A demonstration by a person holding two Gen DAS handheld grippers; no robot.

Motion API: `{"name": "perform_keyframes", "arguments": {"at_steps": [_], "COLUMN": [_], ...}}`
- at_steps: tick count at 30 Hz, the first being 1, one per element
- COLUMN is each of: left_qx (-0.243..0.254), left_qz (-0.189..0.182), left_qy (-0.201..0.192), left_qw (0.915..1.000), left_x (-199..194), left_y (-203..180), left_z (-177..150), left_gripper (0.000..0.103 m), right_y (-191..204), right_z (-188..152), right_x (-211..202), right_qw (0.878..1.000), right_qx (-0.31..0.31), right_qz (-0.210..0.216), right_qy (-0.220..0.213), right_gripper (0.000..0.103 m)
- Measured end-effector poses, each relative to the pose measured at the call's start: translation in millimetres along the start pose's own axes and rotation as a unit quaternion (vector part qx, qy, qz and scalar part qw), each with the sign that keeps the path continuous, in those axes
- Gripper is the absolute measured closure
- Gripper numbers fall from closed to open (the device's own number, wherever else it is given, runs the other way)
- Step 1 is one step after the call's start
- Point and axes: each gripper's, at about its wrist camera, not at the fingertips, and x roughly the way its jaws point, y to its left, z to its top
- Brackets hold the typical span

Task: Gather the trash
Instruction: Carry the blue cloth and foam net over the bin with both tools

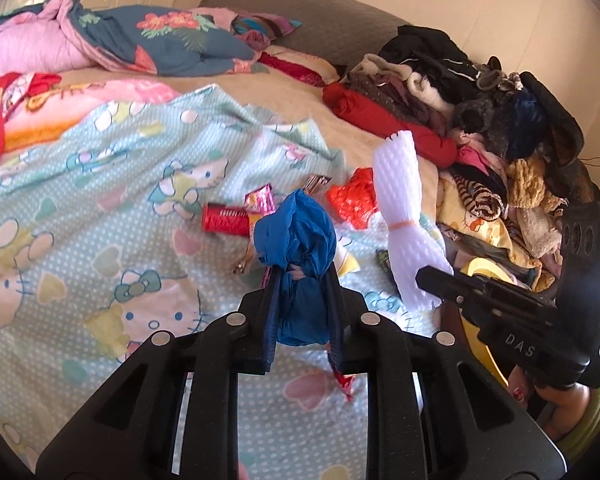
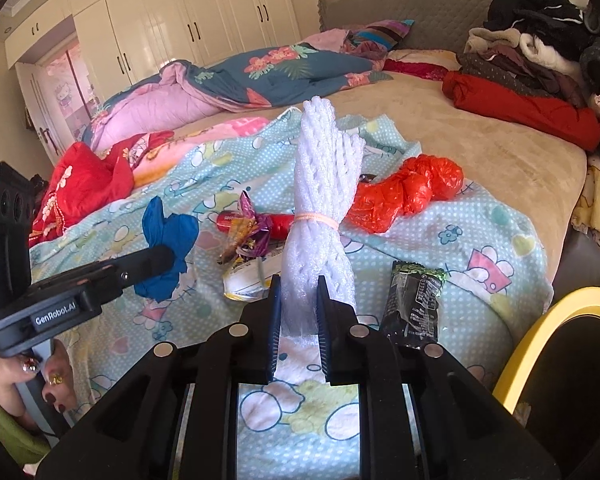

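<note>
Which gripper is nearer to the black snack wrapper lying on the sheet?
Right. The right gripper, shut on the white foam netting, is just left of the black wrapper. The left gripper, holding the blue bag, is farther left, beyond the other litter.

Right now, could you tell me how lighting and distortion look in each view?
Left wrist view: fisheye bends the bed edges, dark corners, blue bag sharp. Right wrist view: glare on the wardrobe doors, white foam net bright but detailed.

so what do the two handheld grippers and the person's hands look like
Both are matte black plastic, with silver round studs and dark blue ribbed pads on the fingers. The left gripper reads "GenRobot.AI", the right gripper "DAS". Sleeves are light green; the left hand has dark polished, jewelled nails.
</note>
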Motion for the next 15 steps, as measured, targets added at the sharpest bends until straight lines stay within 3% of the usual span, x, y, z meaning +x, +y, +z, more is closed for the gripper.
{"name": "perform_keyframes", "arguments": {"at_steps": [15], "left_qx": [0.027], "left_qz": [-0.007], "left_qy": [-0.029], "left_qw": [0.9992], "left_x": [-15], "left_y": [-35], "left_z": [11], "left_gripper": [0.089], "right_y": [-5], "right_z": [-3], "right_x": [-39], "right_qw": [0.999], "right_qx": [0.009], "right_qz": [-0.003], "right_qy": [-0.031], "right_gripper": [0.087]}}
